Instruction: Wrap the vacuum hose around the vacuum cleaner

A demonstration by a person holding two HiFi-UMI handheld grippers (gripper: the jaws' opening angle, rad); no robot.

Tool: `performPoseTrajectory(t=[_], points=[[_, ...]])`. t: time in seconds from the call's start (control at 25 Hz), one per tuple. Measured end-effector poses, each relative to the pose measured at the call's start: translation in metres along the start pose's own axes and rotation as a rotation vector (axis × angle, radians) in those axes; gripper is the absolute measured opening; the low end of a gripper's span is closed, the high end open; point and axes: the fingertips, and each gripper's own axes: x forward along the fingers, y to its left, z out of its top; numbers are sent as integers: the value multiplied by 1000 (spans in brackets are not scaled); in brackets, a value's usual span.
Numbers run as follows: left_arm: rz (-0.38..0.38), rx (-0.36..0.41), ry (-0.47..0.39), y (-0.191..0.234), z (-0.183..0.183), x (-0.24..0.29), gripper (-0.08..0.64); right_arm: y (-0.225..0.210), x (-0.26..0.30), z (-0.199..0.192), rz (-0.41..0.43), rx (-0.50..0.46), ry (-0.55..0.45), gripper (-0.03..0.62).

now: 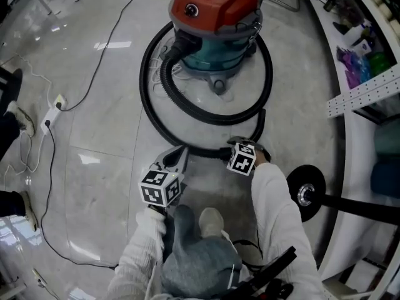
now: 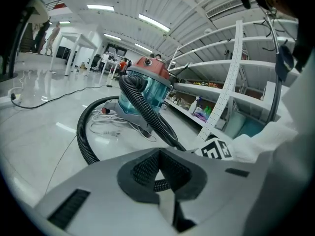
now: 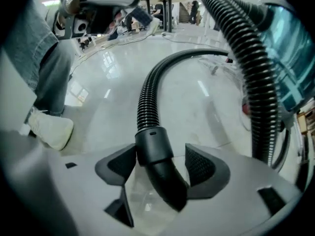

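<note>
The vacuum cleaner (image 1: 212, 17), with a red lid over a teal drum, stands upright on the glossy floor (image 1: 112, 167). Its black ribbed hose (image 1: 150, 105) leaves the port on the drum's front and lies in a wide loop on the floor around the base. The free stretch of hose comes round on the near side towards the person's shoe (image 1: 211, 220).

The right gripper (image 3: 160, 157) points steeply down over the hose's end. Its jaws are spread wide. The smooth black cuff (image 3: 153, 146) at the end of the hose sits between them, close against the pad at the left of the right gripper view and clear of the other pad.

The left gripper (image 2: 158, 154) is just beside it, tilted gently downward over the near stretch of hose. Its jaws are drawn together at the tips and pinch nothing. A short piece of ribbed hose shows through the gap behind the tips.

A white power strip (image 1: 52, 113) with its cable lies well away to the left. A black stanchion base (image 1: 306, 192) stands near the shelving (image 1: 375, 55) on the right.
</note>
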Motion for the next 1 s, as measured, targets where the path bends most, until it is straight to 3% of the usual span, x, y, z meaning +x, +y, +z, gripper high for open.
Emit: performPoseTrajectory(t=[0.16, 0.36, 0.48, 0.6, 0.76, 0.8, 0.84, 0.88, 1.0], points=[[51, -92, -45, 13, 29, -23, -3, -14, -53, 10, -167, 181, -145, 295], [155, -168, -68, 8, 118, -88, -3, -28, -180, 16, -311, 645, -315, 294], [188, -200, -80, -22, 186, -134, -3, -28, -280, 34, -381, 954, -454, 293], [195, -202, -76, -69, 258, -175, -3, -24, -389, 70, -419, 1157, -592, 291], [182, -160, -60, -140, 354, -244, -3, 0, -523, 138, -442, 1231, -653, 277], [179, -157, -67, -156, 376, -262, -3, 9, -554, 153, -466, 1223, -630, 219], [177, -157, -78, -171, 397, -281, -3, 20, -582, 166, -493, 1209, -604, 80], [175, -156, -92, -184, 417, -299, -3, 31, -609, 180, -514, 1191, -584, 15], [157, -103, -131, -214, 470, -344, -3, 60, -668, 222, -538, 1172, -576, 14]])
